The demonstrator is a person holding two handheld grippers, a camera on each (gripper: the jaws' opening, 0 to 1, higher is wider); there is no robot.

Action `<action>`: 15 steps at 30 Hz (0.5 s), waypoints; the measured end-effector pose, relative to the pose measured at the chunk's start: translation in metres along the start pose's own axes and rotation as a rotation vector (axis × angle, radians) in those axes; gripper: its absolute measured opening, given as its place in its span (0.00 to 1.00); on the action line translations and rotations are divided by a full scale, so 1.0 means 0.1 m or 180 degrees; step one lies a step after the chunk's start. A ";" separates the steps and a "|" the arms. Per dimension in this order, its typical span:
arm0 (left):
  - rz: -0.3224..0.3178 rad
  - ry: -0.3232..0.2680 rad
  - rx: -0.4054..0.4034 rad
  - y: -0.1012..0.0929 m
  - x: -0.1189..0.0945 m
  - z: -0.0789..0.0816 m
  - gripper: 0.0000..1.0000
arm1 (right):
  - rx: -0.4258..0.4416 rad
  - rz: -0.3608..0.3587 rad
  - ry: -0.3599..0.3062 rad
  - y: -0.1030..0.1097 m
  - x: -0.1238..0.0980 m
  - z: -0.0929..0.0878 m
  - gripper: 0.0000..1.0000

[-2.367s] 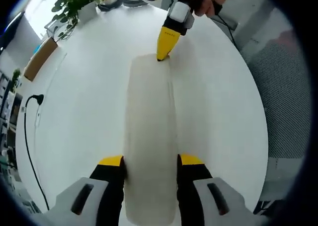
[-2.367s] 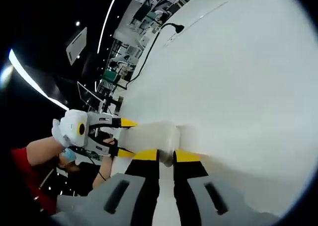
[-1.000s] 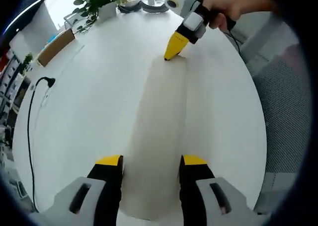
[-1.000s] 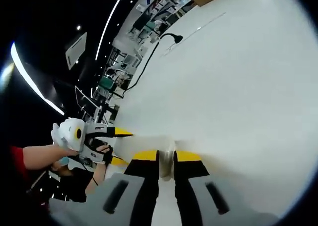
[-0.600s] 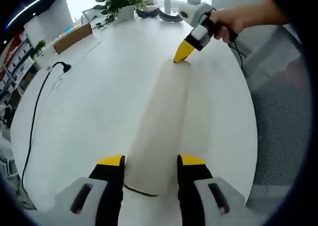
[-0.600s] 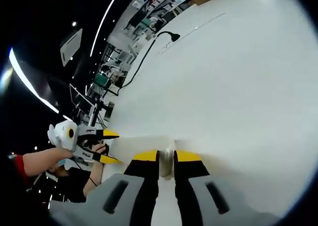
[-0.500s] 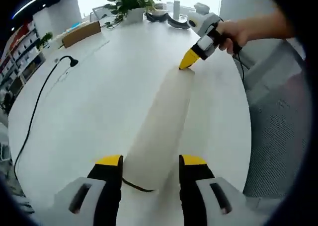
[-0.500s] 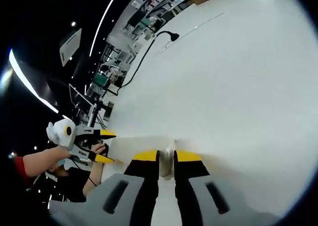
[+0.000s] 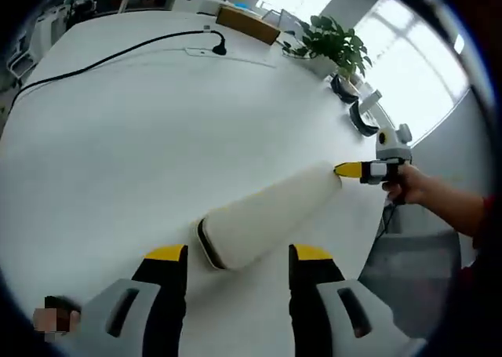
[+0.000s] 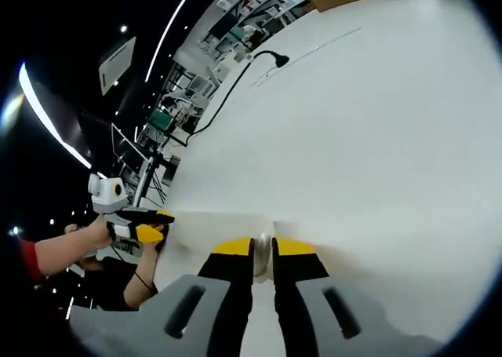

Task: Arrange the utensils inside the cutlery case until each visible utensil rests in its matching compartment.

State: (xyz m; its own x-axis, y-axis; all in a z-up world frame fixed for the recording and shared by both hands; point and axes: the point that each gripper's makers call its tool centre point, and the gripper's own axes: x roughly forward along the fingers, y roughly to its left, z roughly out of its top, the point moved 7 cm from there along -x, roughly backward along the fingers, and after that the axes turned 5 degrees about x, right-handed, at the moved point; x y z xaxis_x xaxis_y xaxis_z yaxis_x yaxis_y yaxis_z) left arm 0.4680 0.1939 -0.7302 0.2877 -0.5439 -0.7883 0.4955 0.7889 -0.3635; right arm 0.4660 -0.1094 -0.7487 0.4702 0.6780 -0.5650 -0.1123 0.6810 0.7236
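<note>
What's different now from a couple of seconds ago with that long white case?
The left gripper has let go of the white case and backed off, its fingers now clear of the near end. The right gripper stays clamped on the far end, on the white table.

One case (image 9: pixel 267 216), two grippers, one plant (image 9: pixel 333 43).

The cutlery case (image 9: pixel 267 216) looks like matt, frosted plastic — possibly translucent — lying on the smooth, matt white bench (image 9: pixel 118 129); beside it, a rubbery black cable (image 9: pixel 110 57).
</note>
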 end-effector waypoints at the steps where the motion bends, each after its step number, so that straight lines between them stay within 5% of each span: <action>1: 0.0002 0.0003 -0.0005 0.00 0.01 -0.01 0.54 | 0.0004 -0.0021 -0.0002 0.01 0.00 0.00 0.06; 15: -0.0072 -0.0064 0.0039 -0.14 0.02 -0.11 0.55 | 0.0021 -0.0202 -0.0073 0.10 0.01 0.01 0.05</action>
State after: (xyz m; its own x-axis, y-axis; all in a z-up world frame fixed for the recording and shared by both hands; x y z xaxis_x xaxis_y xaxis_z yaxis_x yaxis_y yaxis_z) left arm 0.4521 0.1848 -0.7320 0.2929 -0.5672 -0.7697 0.5119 0.7729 -0.3748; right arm 0.4660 -0.1024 -0.7413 0.4963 0.6269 -0.6006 -0.0757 0.7205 0.6894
